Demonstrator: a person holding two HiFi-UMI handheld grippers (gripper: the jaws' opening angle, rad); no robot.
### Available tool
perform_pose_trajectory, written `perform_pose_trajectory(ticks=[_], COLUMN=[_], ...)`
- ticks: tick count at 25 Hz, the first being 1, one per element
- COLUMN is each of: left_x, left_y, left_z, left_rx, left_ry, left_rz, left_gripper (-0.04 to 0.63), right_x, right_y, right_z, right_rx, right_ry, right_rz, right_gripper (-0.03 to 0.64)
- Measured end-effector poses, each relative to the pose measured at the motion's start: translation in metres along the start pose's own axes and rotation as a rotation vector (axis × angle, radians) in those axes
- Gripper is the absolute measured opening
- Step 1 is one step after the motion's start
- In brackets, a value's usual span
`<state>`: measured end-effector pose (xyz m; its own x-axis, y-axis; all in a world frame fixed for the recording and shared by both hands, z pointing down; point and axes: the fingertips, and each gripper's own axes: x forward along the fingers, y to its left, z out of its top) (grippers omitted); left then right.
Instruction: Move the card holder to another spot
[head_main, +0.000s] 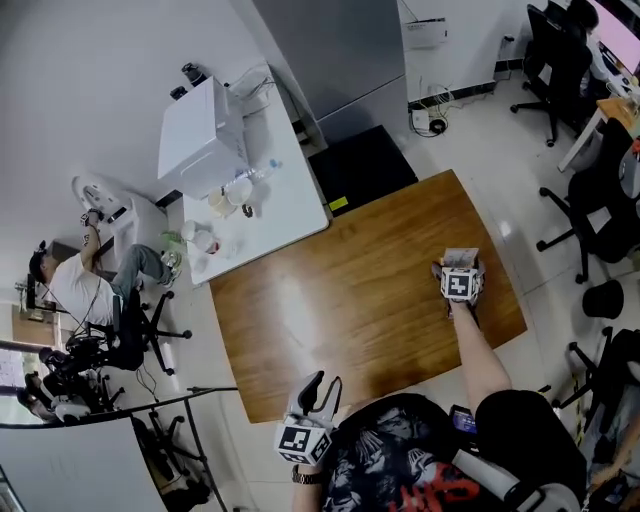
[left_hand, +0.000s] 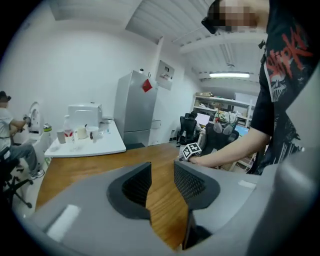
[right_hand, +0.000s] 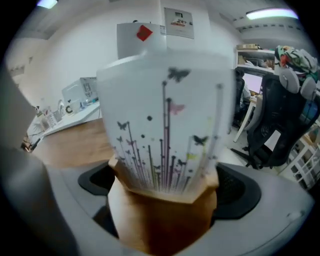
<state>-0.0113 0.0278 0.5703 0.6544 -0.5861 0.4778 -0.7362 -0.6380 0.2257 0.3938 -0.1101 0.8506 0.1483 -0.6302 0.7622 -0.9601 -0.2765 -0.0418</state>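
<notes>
The card holder (right_hand: 167, 125) is a white, upright piece printed with thin stems and butterflies. It stands on the brown wooden table (head_main: 350, 300) near its right edge, and in the head view the card holder (head_main: 461, 257) shows just beyond my right gripper (head_main: 460, 283). In the right gripper view my right gripper (right_hand: 165, 186) is open, with the holder's base between its jaws and the dark pads set back at either side. My left gripper (head_main: 322, 385) hovers at the table's near edge. In its own view the left gripper (left_hand: 162, 182) is open by a narrow gap and holds nothing.
A white side table (head_main: 290, 205) at the wooden table's far left corner carries a white appliance (head_main: 197, 135), bottles and cups. A grey fridge (head_main: 335, 60) and a black mat (head_main: 362, 168) lie behind. Office chairs (head_main: 590, 210) stand to the right. A seated person (head_main: 85, 285) is at far left.
</notes>
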Motion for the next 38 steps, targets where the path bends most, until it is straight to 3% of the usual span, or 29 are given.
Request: perform_pose_trajectory(ticks=[4, 7, 10, 17, 22, 27, 29, 32, 35, 38], left_x=[-0.001, 0.0, 0.005, 0.039, 0.043, 0.034, 0.036, 0.037, 0.03, 0.014], left_y=[0.009, 0.015, 0.021, 0.009, 0.017, 0.032, 0.038, 0.048, 0.053, 0.065], left_z=[-0.006, -0.011, -0.006, 0.022, 0.038, 0.057, 0.056, 0.044, 0.037, 0.035], left_rx=[-0.023, -0.041, -0.042, -0.054, -0.048, -0.049, -0.055, -0.141, -0.183, -0.204], left_ry=[0.018, 0.008, -0.027, -0.121, -0.184, -0.258, -0.241, -0.194, -0.181, -0.199], left_rz=[0.045, 0.043, 0.013, -0.085, -0.118, -0.137, -0.117, -0.121, -0.121, -0.076], left_gripper=[0.143, 0.143, 0.143, 0.127, 0.135, 0.054, 0.052, 0.052, 0.055, 0.058], right_x=[0.022, -0.002, -0.063, -0.219, -0.289, -0.308, -0.31, -0.31, -0.305, -0.291], right_y=[0.005, 0.022, 0.044, 0.077, 0.079, 0.085, 0.082, 0.088, 0.099, 0.138], right_z=[0.013, 0.011, 0.02, 0.036, 0.032, 0.031, 0.033, 0.034, 0.039, 0.047], right_rx=[-0.119, -0.146, -0.151, -0.26, -0.231, -0.236, -0.25, -0.25, -0.286, -0.353], right_ry=[0.044, -0.015, -0.11, -0.222, -0.274, -0.283, -0.29, -0.282, -0.293, -0.306], right_rz=[-0.022, -0.002, 0.024, 0.151, 0.114, 0.068, 0.055, 0.065, 0.098, 0.197], right_gripper=[0.575, 0.572, 0.572, 0.572, 0.572, 0.572, 0.572, 0.572, 0.572, 0.572])
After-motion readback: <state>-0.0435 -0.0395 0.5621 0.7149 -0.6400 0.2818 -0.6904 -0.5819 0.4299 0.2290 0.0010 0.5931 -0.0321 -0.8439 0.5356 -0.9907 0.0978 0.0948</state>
